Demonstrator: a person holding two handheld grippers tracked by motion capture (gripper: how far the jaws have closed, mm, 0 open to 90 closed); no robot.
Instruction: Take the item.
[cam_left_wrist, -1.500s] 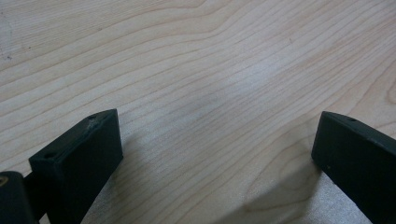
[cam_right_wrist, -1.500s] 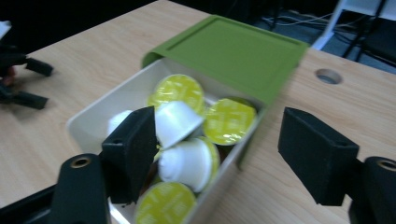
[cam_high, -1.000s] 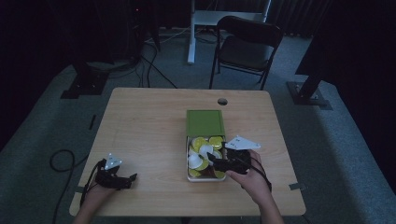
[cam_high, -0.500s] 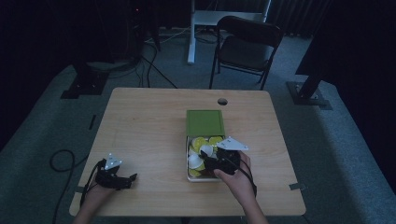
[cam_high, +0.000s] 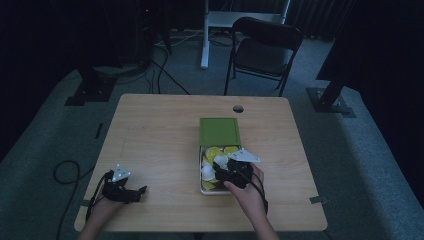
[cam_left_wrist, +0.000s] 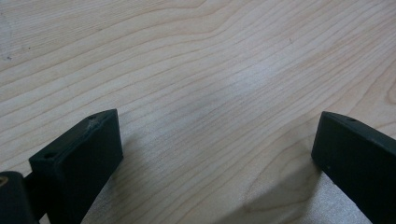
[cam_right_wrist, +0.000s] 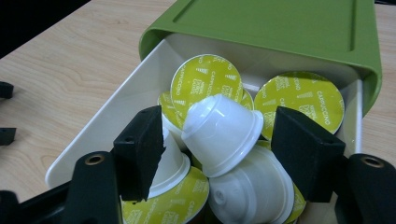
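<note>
Pale wooden table (cam_high: 150, 140) mid-frame, with a small round dark hole (cam_high: 238, 108) near the 12 o'clock edge. Beyond it, at 12 o'clock, a black folding chair (cam_high: 262, 52) (dimly lit) just beside a white frame leg (cam_high: 205, 35). At 10 o'clock, dark cables (cam_high: 165, 65) across grey carpet (cam_high: 350, 150) and a black stand base (cam_high: 87, 92). At 2 o'clock, a second stand base (cam_high: 330, 97).

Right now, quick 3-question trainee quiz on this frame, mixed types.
1. True or false: the left claw grips a capsule.
2. The white drawer slides out of a sleeve of which colour? A red, B green, C blue.
3. What sits between the right claw's jaws?

Key: 1 false, it is open over bare table. 2 B. 3 A white coffee capsule, flanked by the jaws; contact cannot be told.
</note>
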